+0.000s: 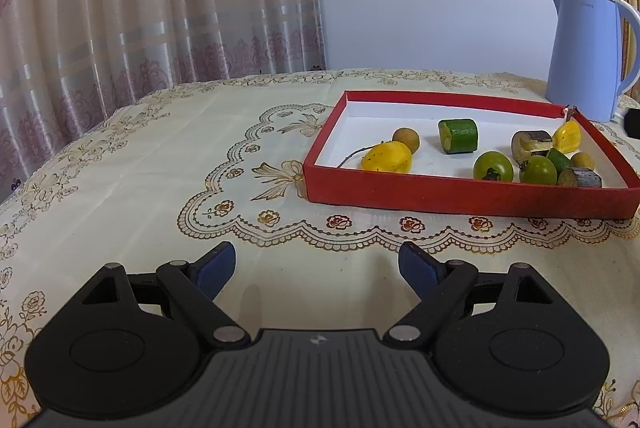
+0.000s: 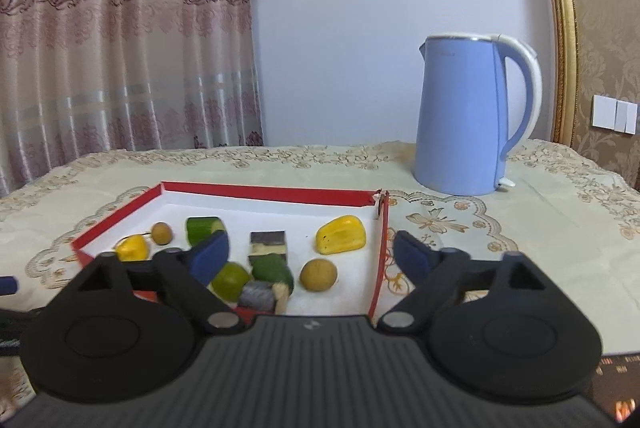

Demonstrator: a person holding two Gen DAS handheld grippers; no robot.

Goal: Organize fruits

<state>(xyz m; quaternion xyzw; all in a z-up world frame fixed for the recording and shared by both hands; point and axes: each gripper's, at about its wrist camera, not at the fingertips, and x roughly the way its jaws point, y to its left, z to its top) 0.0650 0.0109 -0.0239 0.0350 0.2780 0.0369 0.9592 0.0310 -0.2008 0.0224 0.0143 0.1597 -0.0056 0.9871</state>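
Grippers, left (image 1: 316,264) and right (image 2: 310,254), level, jaws spread, before red tray (image 1: 460,194).

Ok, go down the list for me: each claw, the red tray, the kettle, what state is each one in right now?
Left claw: open, empty, above the tablecloth.
Right claw: open, empty, over the tray's near right corner.
Red tray: no lid, fruit pieces inside, far right corner torn.
Kettle: upright, lid shut.

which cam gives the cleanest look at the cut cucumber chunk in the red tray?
Left wrist. The cucumber chunk lies unobstructed in the red tray, with both its cut face and green skin visible. In the right wrist view the same chunk sits just behind the right gripper, whose open left finger partly covers it.
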